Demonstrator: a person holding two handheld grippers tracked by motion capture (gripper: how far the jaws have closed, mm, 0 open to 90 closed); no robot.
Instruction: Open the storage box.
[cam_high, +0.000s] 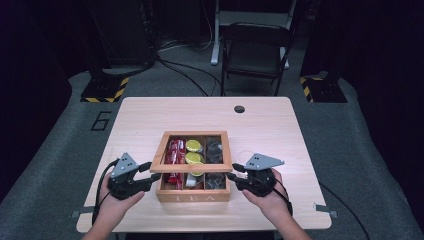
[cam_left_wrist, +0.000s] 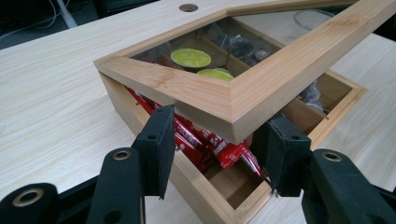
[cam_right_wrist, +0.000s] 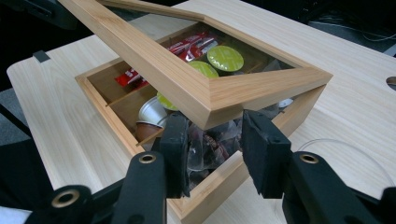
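Lid (cam_high: 191, 151), a glass-paned wooden frame, sits tilted up over the tea box (cam_high: 194, 194) at the table's (cam_high: 280, 125) near middle, front edge running left-right. Left gripper (cam_high: 150, 171) clamps its front-left corner, right gripper (cam_high: 234, 172) its front-right corner, one each side, equally near. Red sachets (cam_left_wrist: 205, 140) and green-topped capsules (cam_right_wrist: 225, 58) lie inside.

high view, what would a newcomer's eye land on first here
A wooden tea box sits at the near middle of the table, its glass-paned lid lifted at the front. The left gripper and right gripper sit at the lid's two front corners, jaws either side of each corner. Inside are red packets at the left and green-topped capsules in the middle.
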